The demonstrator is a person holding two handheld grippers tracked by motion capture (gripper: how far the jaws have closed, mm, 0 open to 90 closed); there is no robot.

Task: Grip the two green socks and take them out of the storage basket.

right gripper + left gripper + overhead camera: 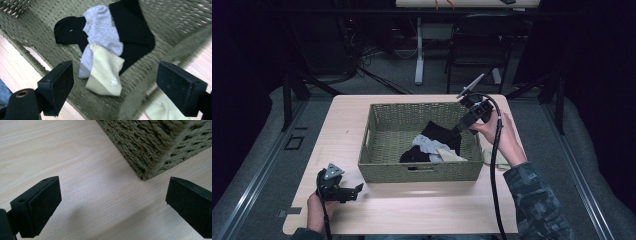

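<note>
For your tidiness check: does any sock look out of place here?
Yes. One pale yellow sock lies on the table outside the wicker basket, by its right wall, while its likely mate sits inside on the black and grey socks. Both grippers are open and empty.

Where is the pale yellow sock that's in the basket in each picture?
High view: the pale yellow sock lies in the basket's near right part, beside the grey sock.
Left gripper view: the sock is not in it; a corner of the basket is.
Right gripper view: low in the middle, between the claw's black jaws.
Shared landmark: the woven basket.
</note>
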